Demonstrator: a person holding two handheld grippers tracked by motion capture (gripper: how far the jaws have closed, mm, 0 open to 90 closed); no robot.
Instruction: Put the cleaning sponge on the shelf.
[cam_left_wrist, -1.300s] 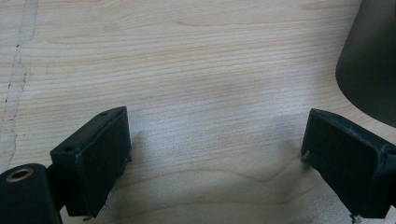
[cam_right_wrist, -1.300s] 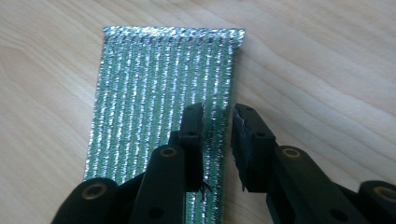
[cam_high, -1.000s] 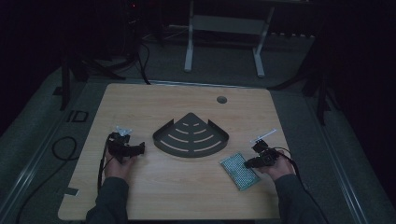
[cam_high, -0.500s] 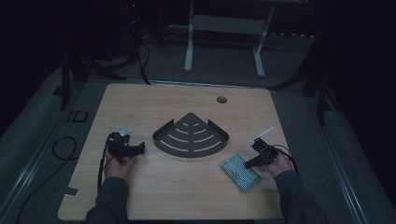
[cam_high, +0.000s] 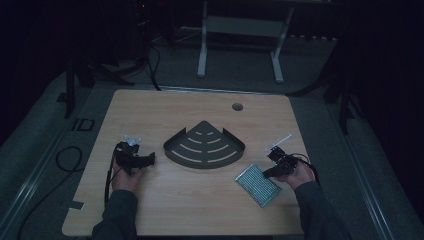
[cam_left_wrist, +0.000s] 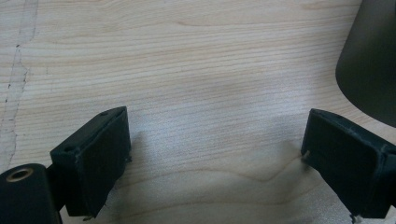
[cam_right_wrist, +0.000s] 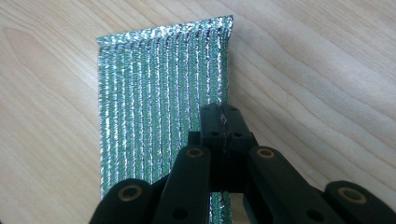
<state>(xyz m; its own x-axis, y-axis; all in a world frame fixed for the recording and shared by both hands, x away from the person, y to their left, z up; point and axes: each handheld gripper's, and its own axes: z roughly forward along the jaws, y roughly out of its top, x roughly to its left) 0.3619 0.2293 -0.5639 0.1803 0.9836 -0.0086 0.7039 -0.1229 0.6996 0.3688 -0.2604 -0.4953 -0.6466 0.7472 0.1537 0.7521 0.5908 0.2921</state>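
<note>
Foil pouch (cam_right_wrist: 163, 93) lies flat on the table (cam_high: 200, 210) at 4 o'clock from the dark corner shelf (cam_high: 205, 147): silvery-green, ribbed, rectangular. We judge it light, thin, floppy and a bit slick, so pinch an edge. Our right gripper (cam_right_wrist: 223, 122) has its jaws pressed together over its near right edge; whether foil is caught, we cannot tell. Left gripper (cam_left_wrist: 215, 163) gapes wide, empty.
</note>
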